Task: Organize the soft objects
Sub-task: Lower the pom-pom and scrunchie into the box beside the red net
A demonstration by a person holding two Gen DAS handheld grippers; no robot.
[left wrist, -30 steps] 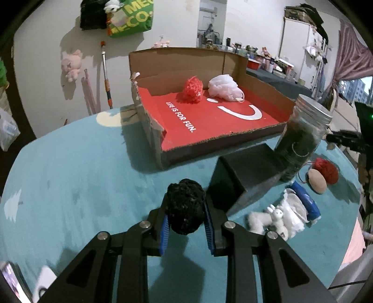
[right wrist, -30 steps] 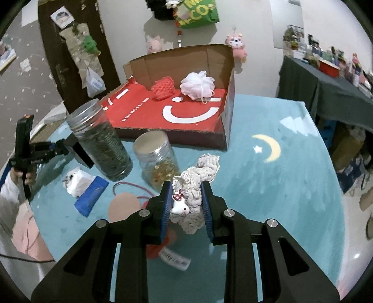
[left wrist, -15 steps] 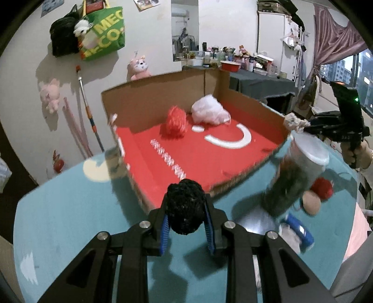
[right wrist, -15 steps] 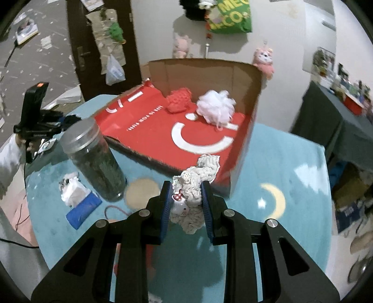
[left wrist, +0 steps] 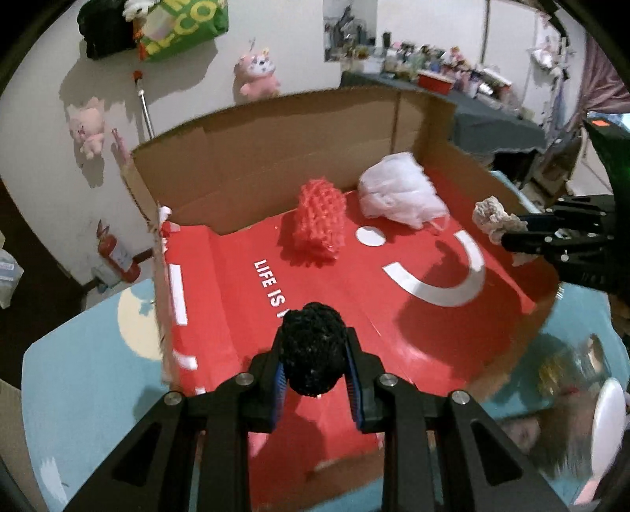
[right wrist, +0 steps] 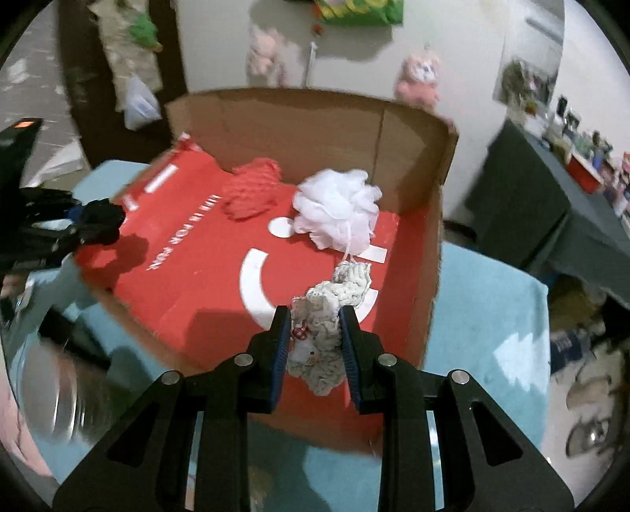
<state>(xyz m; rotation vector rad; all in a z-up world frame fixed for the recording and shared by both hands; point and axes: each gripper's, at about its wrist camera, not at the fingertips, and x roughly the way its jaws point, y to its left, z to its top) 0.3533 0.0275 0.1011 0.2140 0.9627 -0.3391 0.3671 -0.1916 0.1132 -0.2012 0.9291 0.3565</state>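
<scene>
The left gripper (left wrist: 314, 364) is held forward with its jaws clamped on a black pom-pom (left wrist: 313, 348). The right gripper (right wrist: 315, 340) is likewise closed (blue pads pressed in from both sides) on a cream crocheted toy (right wrist: 328, 319), both being raised and level.

White wall (left wrist: 59, 165) carries pink plush toys (left wrist: 87, 127) and a green bag (left wrist: 183, 25). Dark-clothed side table (right wrist: 551, 204), cluttered, stands right. Red extinguisher (left wrist: 118, 252) on floor. Dark door (right wrist: 82, 78) left.
</scene>
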